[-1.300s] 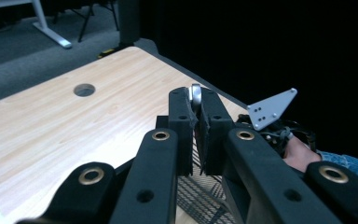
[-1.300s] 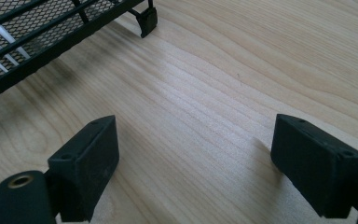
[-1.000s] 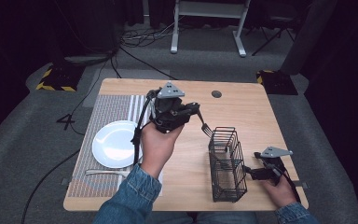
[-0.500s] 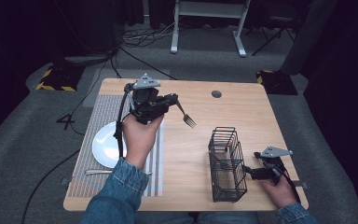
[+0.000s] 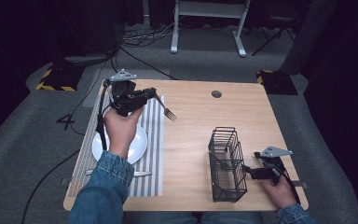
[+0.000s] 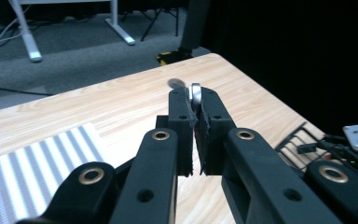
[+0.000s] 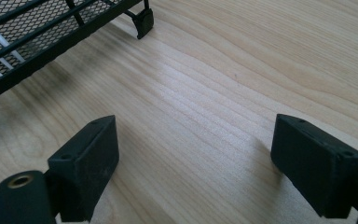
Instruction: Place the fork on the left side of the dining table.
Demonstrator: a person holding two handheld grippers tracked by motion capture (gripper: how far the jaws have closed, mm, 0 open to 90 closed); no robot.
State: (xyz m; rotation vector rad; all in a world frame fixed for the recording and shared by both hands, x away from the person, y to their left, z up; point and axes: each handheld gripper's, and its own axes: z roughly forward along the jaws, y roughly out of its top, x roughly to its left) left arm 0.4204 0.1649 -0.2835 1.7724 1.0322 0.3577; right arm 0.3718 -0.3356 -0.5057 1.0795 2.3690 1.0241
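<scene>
1 silver fork (image 5: 166, 109) pinched in left claw (image 5: 150, 92).

- High view looks forward and down over the whole surface (image 5: 196, 121).
- Left gripper view faces across it, sharing the basket (image 6: 303, 140).
- Right gripper view sits close above the wood beside the basket.

Silver fork (image 5: 167, 108) clamped by its handle, held above the table, tines angled down toward the wire basket (image 5: 226, 163)

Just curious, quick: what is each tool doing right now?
Left tool: closed on the fork, held above the table.
Right tool: open, empty, beside the wire basket.
</scene>
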